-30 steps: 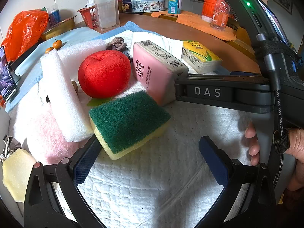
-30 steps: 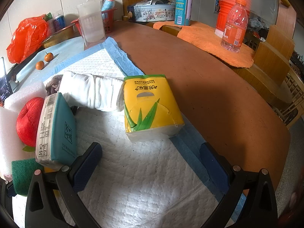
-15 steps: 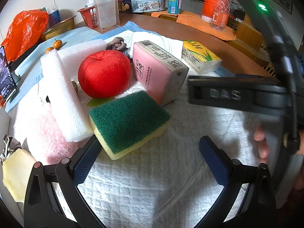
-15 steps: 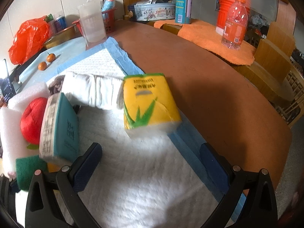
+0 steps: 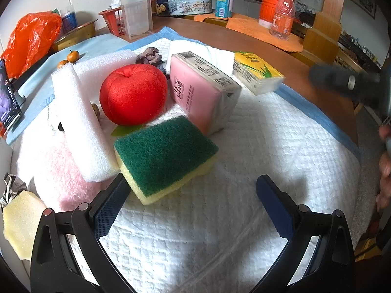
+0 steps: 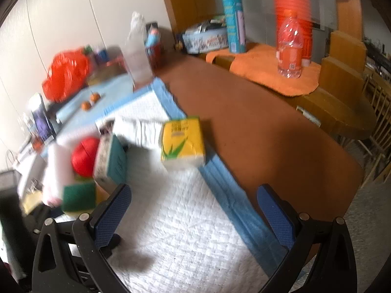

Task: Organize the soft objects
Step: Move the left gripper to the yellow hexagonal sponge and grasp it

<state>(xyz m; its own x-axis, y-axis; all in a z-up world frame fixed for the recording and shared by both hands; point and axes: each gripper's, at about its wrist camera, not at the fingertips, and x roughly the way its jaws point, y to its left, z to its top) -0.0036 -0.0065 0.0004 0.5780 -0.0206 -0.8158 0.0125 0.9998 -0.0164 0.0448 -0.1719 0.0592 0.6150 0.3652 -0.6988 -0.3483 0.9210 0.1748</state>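
I see the left gripper (image 5: 193,202) spread wide, nothing held; its left pad (image 5: 110,210) sits right at the near corner of the sponge (image 5: 163,156), touching or almost, can't tell which. I'm using the sponge as the reference: green scrub side up, yellow foam under, lying on the white quilted pad (image 5: 220,232). Just behind it, the red plush apple (image 5: 133,94). Behind and right of it, the pink tissue pack (image 5: 202,90), tilted, leaning toward the apple. Past that pack, the yellow tissue pack (image 5: 256,73) at the pad's blue edge, with a folded white cloth (image 5: 202,53) next to it. Left of the sponge, a white foam block (image 5: 80,127) touching its side, pink fluffy cloth (image 5: 58,175) under and in front of the block. Far left, at the frame edge, a pale yellow foam piece (image 5: 19,222). The right gripper (image 6: 194,212) is also wide open and empty, raised above the pad; right wrist view is motion-blurred. From there the sponge (image 6: 78,195) is at far left, near the left pad (image 6: 112,212), and the yellow pack (image 6: 182,142) is well ahead between the fingers. In the left view the right gripper's body is a dark blur at far right.
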